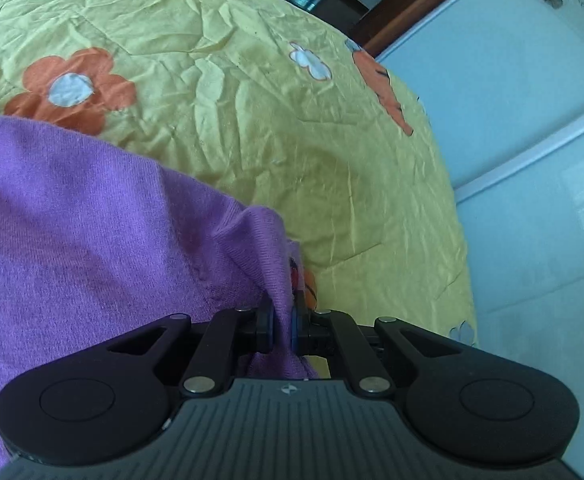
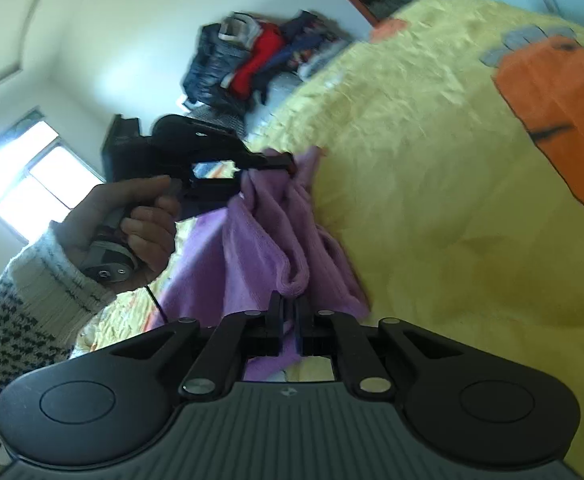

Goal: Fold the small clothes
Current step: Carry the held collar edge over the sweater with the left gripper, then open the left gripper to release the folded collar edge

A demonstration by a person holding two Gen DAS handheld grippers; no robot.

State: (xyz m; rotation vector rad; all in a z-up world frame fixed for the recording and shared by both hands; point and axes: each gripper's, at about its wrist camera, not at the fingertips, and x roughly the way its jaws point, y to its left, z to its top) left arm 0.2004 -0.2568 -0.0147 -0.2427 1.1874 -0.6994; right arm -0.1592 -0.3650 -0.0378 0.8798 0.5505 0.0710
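Purple knit garment [image 1: 91,220] pinched by both: left gripper [image 1: 281,324] and right gripper [image 2: 290,320] clamp the same edge, cloth strung between them over yellow quilt [image 1: 251,80].

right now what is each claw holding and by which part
Both hold the purple garment: the left claw pinches a bunched edge, and the right claw pinches another bunched fold of it over the yellow bedspread.

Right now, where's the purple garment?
The purple garment hangs between both grippers over the yellow flowered bedspread: the left gripper and right gripper are each shut on an edge of it.
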